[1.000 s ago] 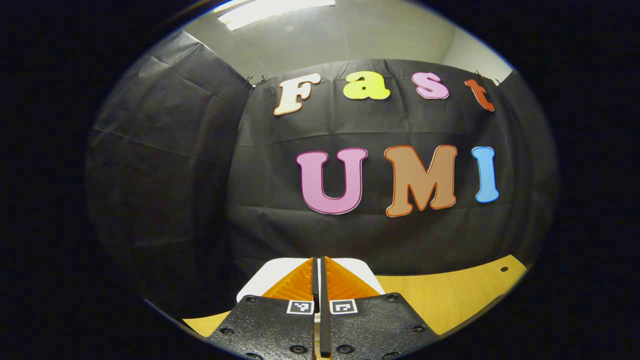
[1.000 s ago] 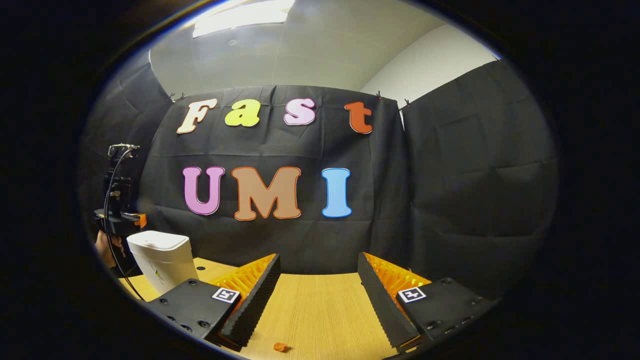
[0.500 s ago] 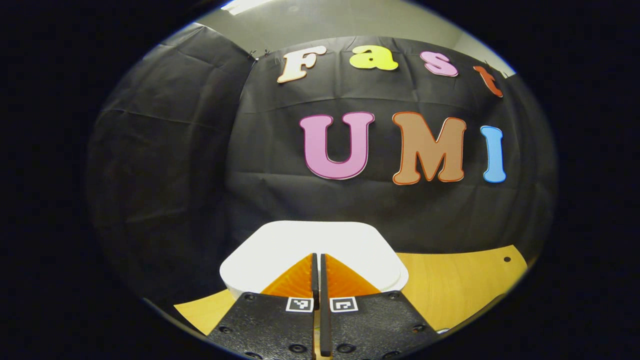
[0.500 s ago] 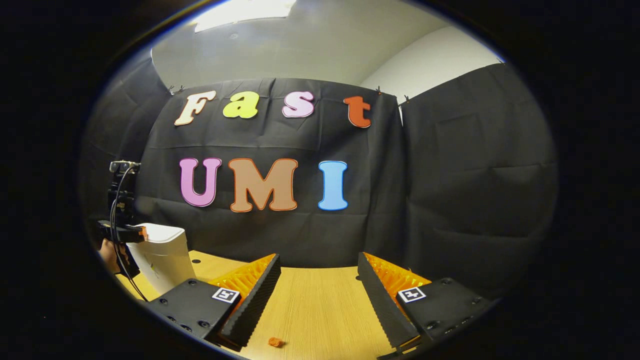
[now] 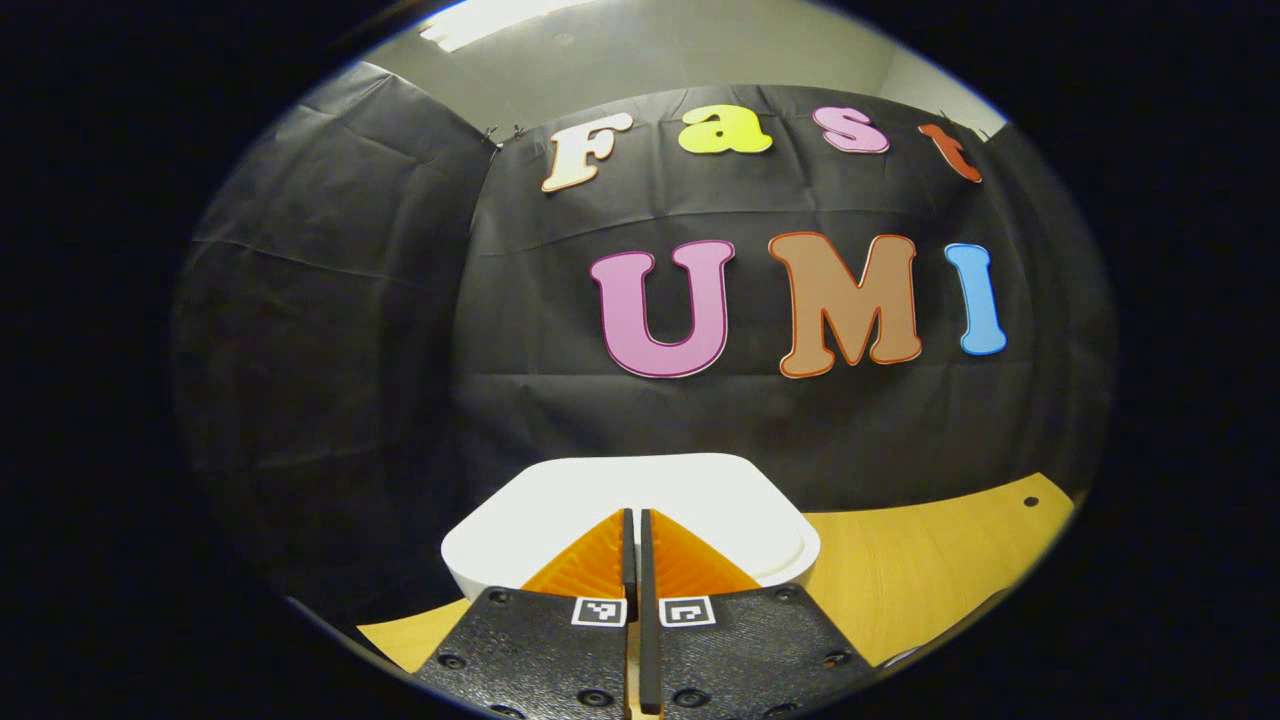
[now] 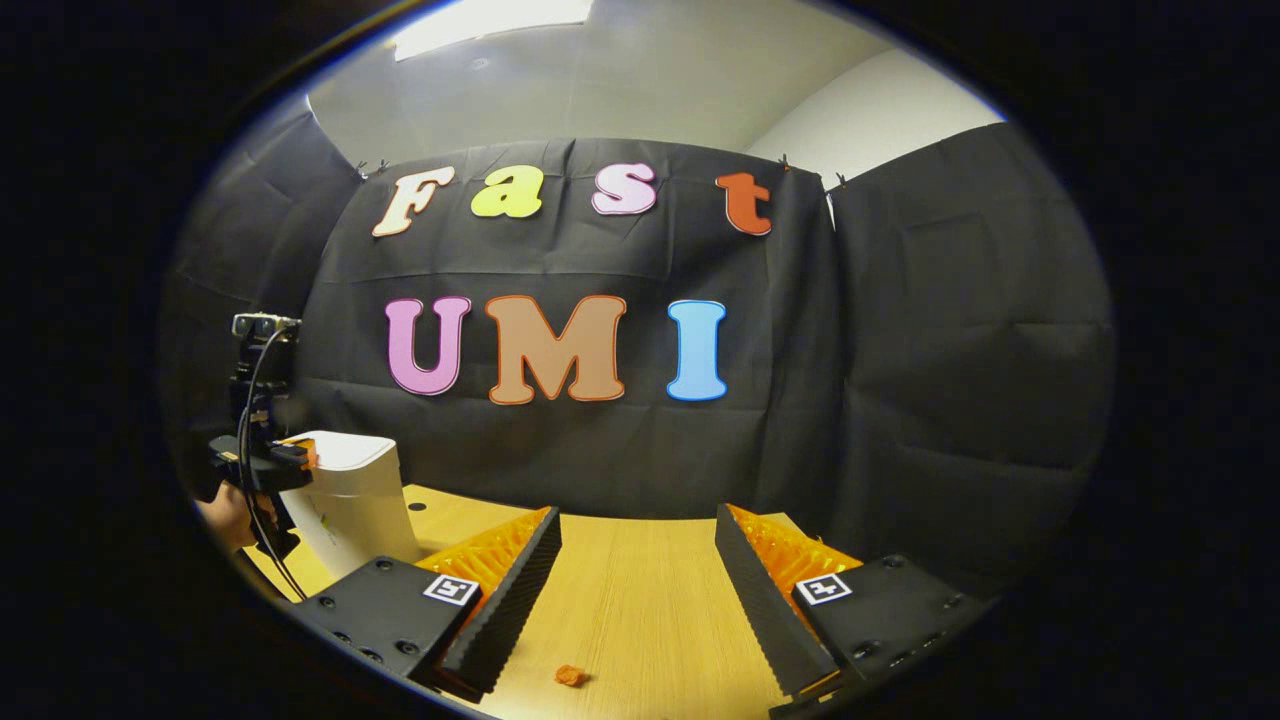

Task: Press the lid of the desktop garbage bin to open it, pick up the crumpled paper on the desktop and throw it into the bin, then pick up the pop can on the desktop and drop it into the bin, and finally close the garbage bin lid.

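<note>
- In the right gripper view, a hand (image 6: 225,520) at the far left holds the left gripper (image 6: 300,455), whose tip sits at the top edge of the white plastic desktop garbage bin (image 6: 355,500); touching or just above, I cannot tell.
- The bin stands at the left on the light wooden tabletop (image 6: 620,600), its lid down.
- In the left gripper view, the left gripper (image 5: 632,520) has its fingers pressed together over the near part of the white lid (image 5: 700,490).
- A small orange scrap (image 6: 570,676) lies on the wood between the right gripper's fingers.
- The right gripper (image 6: 637,545) is spread wide, holding nothing, above the tabletop.
</note>
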The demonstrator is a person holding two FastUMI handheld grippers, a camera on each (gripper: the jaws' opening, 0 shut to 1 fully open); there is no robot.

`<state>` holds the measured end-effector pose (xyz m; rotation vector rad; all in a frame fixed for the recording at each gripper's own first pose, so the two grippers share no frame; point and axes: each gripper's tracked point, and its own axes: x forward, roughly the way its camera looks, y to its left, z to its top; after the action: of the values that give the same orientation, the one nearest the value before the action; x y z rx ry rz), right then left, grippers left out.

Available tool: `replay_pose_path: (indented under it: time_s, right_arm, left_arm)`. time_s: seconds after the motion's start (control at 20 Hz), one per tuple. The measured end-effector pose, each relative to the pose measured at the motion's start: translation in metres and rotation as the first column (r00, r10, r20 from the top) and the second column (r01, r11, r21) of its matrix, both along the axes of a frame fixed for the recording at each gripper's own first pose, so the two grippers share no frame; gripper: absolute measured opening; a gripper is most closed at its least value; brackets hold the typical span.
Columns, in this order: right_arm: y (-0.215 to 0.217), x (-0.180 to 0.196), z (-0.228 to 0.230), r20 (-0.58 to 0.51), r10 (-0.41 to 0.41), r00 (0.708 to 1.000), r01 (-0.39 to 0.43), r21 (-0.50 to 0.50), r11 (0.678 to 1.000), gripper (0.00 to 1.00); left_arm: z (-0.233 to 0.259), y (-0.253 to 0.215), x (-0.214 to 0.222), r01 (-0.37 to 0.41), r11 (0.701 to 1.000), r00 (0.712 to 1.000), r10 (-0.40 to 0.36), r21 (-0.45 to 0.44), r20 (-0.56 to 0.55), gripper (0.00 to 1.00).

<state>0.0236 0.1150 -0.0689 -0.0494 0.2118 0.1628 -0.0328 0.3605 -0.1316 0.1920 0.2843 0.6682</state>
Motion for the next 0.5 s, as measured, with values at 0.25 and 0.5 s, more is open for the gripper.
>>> replay_pose_path:
  time_s: [0.25,0.5]
  right_arm:
    - [0.009,0.005,0.004,0.019,0.032,0.999,-0.032,0.023,0.999,0.99]
    - [0.019,0.011,0.001,0.012,0.068,0.998,-0.068,0.037,0.997,0.99]
  left_arm:
    - [0.034,-0.025,0.004,0.089,0.996,0.994,-0.090,0.004,0.063,0.33]
    - [0.069,-0.051,-0.005,0.132,0.991,0.980,-0.132,0.007,0.146,0.54]
